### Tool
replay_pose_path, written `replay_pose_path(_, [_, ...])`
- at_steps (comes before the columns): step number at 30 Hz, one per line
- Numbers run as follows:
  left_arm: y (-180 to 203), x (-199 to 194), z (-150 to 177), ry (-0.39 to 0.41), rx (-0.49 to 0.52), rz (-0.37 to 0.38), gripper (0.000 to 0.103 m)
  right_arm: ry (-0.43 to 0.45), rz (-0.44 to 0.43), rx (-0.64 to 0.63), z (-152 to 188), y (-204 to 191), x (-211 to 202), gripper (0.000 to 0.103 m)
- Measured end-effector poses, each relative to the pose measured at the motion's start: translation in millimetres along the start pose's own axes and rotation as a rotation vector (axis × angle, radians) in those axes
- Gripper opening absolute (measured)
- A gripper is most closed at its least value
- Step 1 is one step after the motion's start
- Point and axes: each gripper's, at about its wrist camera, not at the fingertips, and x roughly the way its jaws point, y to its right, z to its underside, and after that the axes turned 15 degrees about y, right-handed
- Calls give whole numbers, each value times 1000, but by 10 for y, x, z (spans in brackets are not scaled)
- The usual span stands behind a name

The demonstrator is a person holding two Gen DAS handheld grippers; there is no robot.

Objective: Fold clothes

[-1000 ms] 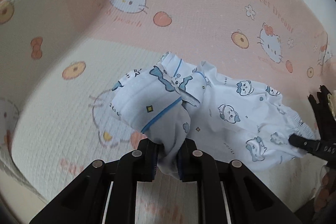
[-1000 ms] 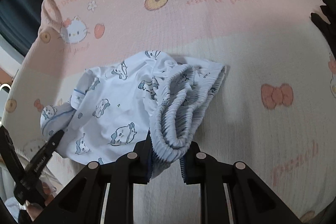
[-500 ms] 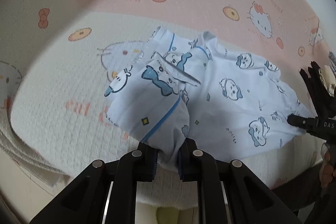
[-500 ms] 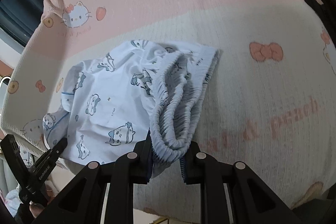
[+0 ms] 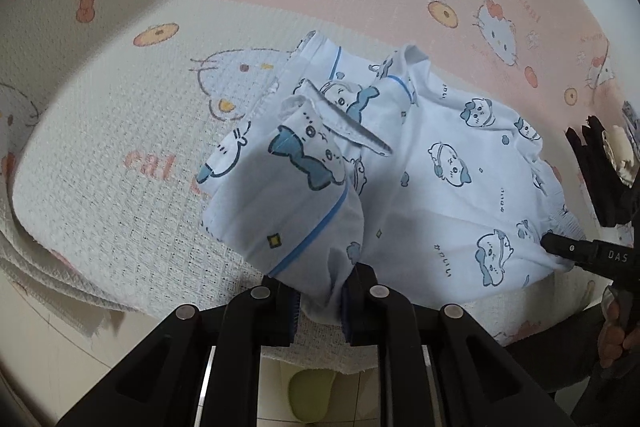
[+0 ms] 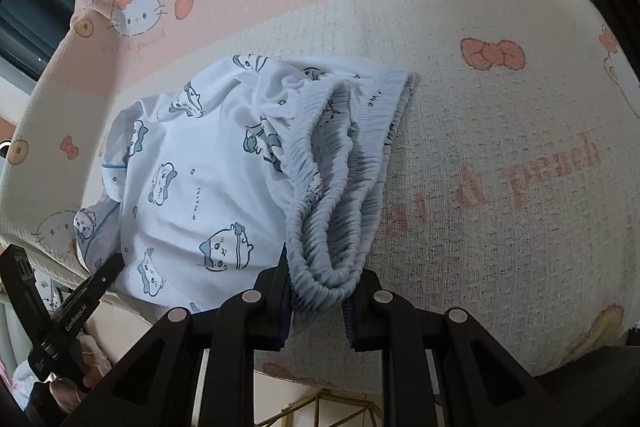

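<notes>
White pyjama shorts (image 5: 440, 179) with blue cartoon prints and blue piping lie crumpled near the front edge of a blanket-covered surface. My left gripper (image 5: 318, 301) is shut on a bunched leg hem (image 5: 288, 211) of them. In the right wrist view the same shorts (image 6: 200, 171) spread to the left, and my right gripper (image 6: 318, 307) is shut on the gathered elastic waistband (image 6: 336, 211). Each gripper shows in the other's view: the right one (image 5: 576, 253) at the garment's right end, the left one (image 6: 100, 279) at its lower left.
A pink and cream cartoon-cat blanket (image 5: 120, 187) covers the surface and hangs over its front edge (image 6: 440, 379). Floor tiles and a green slipper (image 5: 312, 399) show below. A dark gloved hand (image 5: 600, 163) is at the right edge.
Both grippers have drawn back toward the blanket's front edge with the shorts held, dragging the garment nearer. The floor below the edge has come into view.
</notes>
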Motion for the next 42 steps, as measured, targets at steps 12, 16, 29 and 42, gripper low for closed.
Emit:
replay_pose_path(12, [-203,-8,-39,-87,-324,201,72,32,23,7,53,-249,116,36])
replay_pose_path(16, [-103,-57,-34,-122,-322,188,78,14,72,-53,54,-441,150,50])
replay_pose_path(29, [16,-430,-185,-16,-40,4,78,130,103,8,-101,-559,-211,63])
replay_pose_path(42, [196,-351,-512,52,111,-58,78,212,66,-28,-250,-192,-640,63])
